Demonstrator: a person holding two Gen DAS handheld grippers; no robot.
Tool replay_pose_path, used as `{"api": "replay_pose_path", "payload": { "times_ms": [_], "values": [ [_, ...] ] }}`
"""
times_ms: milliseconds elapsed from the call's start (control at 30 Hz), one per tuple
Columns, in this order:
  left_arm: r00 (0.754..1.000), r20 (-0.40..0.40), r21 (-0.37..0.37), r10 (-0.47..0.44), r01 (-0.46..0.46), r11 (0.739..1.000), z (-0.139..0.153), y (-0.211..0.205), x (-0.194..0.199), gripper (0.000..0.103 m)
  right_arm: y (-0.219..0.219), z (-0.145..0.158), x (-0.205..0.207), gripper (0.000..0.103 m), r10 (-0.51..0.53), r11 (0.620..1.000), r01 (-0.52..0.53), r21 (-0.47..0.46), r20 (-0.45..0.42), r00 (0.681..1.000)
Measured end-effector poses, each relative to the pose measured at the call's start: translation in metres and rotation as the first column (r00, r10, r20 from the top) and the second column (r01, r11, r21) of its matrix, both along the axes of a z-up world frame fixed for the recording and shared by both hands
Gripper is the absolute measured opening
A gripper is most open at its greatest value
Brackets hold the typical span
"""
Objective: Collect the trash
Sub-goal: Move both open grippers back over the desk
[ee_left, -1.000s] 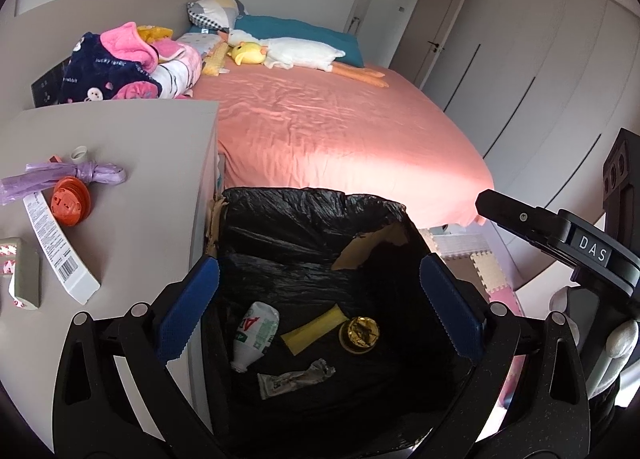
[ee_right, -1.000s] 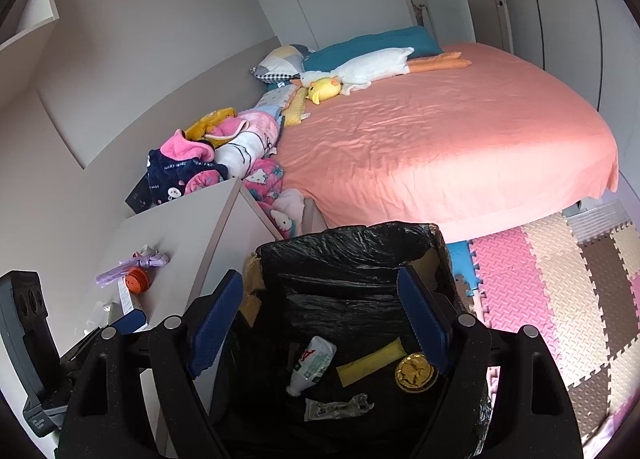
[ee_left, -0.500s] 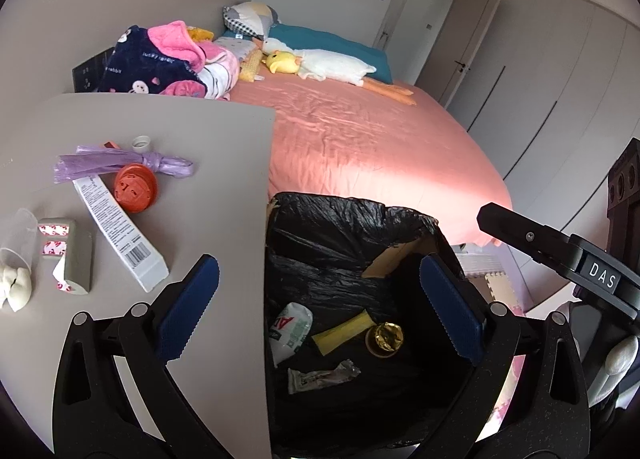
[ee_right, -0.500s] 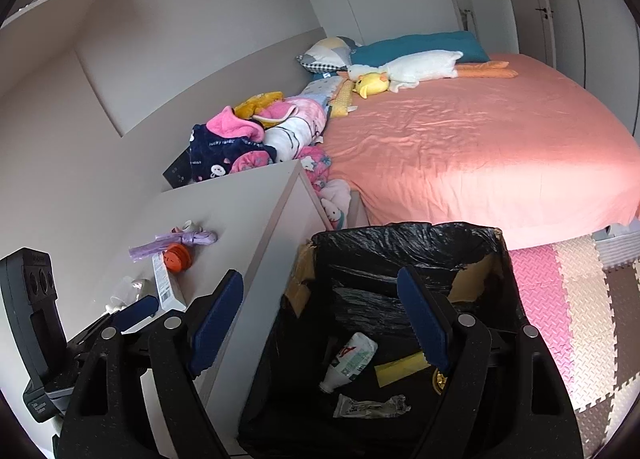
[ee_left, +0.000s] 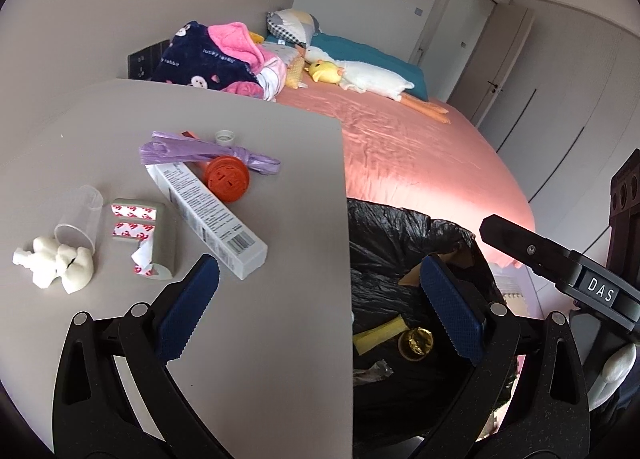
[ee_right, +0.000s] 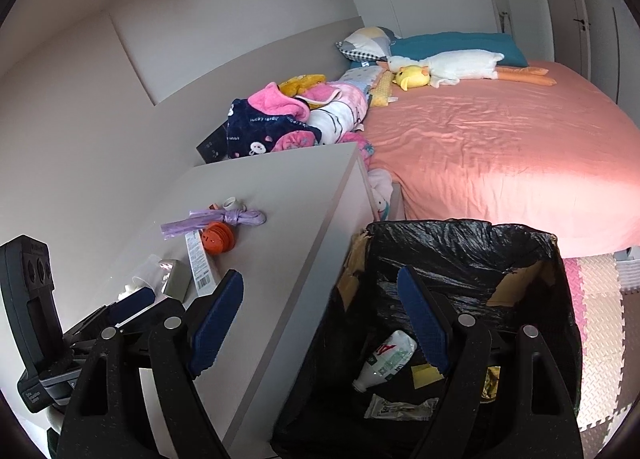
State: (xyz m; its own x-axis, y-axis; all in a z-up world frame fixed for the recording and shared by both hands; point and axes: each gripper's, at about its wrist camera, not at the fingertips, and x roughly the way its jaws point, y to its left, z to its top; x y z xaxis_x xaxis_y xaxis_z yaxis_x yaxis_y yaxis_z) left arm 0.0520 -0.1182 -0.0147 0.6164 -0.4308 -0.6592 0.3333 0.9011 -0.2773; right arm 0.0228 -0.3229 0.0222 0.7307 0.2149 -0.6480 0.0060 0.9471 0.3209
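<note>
Blue pads are seen on the left gripper [ee_left: 316, 307], and its jaws are spread wide with nothing held between them. One pad hangs over the grey tabletop [ee_left: 256, 339] and the other over the black trash bag [ee_left: 400, 231]. The right gripper [ee_right: 320, 323] is spread wide too, and nothing is held in it. It hangs half over the table edge and half over the bag.

Just past the left pad, a long white box [ee_left: 206, 215] is laid flat. An orange lid [ee_left: 227, 179] is touching its far end, and a purple bag [ee_left: 200, 153] is twisted up behind that, with a small white cap [ee_left: 225, 136] close by. To the left, a grey holder with red-and-white tape [ee_left: 140, 237], a clear cup [ee_left: 80, 219] tipped on its side and some white broken bits [ee_left: 56, 267] are bunched together.

Inside the bag, a white bottle [ee_right: 386, 359], a yellow strip [ee_left: 380, 337], a gold wrapper [ee_left: 416, 343] and a crumpled packet [ee_right: 400, 407] are already dropped. So some trash is binned, and more is left on the table.

Things could go wrong. The box could be pinched near one end and tipped out before the bag is reached. The orange lid could be knocked and rolled off the edge. The clear cup could be squashed or shot sideways, since it looks thin and slippery. The small white bits could be scattered if they are bumped.
</note>
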Motion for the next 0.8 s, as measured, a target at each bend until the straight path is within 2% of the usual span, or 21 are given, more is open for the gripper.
{"api": "replay_pose_path", "payload": {
  "times_ms": [400,800],
  "values": [
    [0.995,0.001,0.011,0.096,-0.096,0.995,-0.001,0.044,0.004,0.097,0.042,-0.003,0.020,0.080,0.104,0.995,-0.104,-0.006,0.009,0.995],
    [0.978,-0.008,0.026,0.208,-0.208,0.978,-0.009,0.094,0.008,0.097,0.086,-0.015,0.046,0.080,0.191,0.981,-0.191,-0.015,-0.021,0.981]
  ]
}}
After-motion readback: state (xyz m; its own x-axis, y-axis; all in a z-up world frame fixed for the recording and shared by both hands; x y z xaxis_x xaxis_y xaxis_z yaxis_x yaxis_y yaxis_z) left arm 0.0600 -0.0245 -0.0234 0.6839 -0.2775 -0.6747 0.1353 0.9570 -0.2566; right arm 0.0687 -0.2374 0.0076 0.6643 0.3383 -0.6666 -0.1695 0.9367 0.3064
